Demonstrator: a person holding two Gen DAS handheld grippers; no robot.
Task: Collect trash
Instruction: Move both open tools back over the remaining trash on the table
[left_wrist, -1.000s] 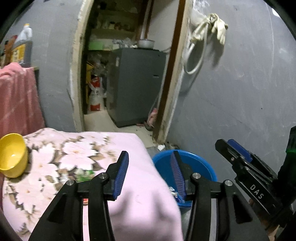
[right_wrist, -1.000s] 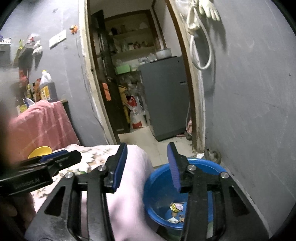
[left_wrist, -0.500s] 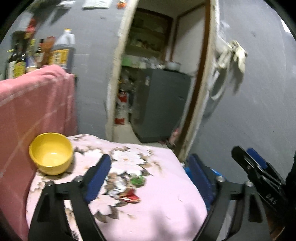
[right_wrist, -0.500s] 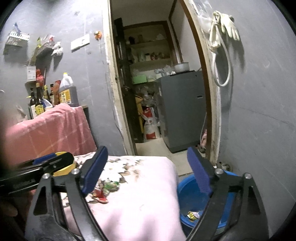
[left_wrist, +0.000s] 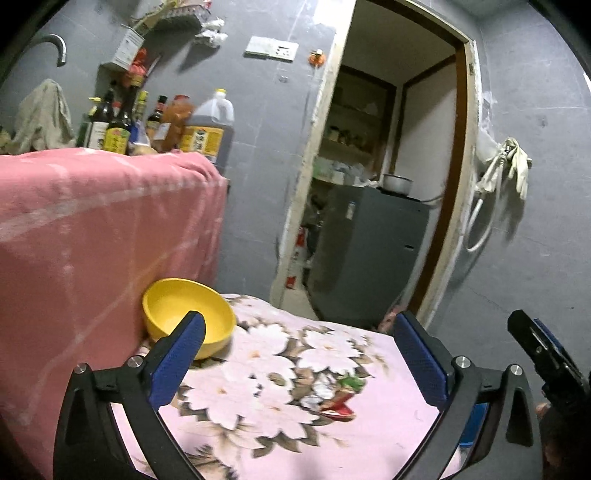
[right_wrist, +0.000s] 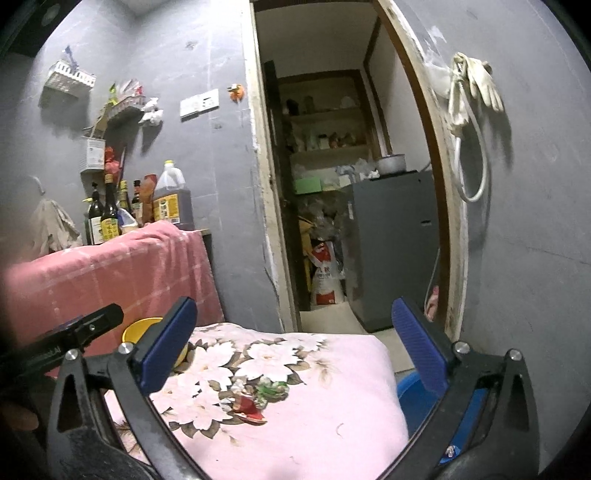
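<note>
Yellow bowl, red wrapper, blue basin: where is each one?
yellow bowl (left_wrist: 184, 314), left wrist view, inner hollow.
red wrapper (right_wrist: 249, 408), right wrist view, crumpled middle.
blue basin (right_wrist: 415, 393), right wrist view, visible rim.

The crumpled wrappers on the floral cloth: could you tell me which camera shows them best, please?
The right wrist view: the wrappers lie centred between its open fingers, fairly sharp. The left wrist view shows them off to the right, smeared by motion blur.

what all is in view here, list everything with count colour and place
wrappers: a few, red, green and white, on the floral cloth
basin: one, blue, on the floor right of the cloth
bowl: one, yellow, on the cloth by the pink blanket
floral cloth: one, pink
pink blanket: one, left
bottles: several, behind the blanket
fridge: one, grey, through the doorway
glove: one, cream, hung on the wall
left gripper: open
right gripper: open
</note>
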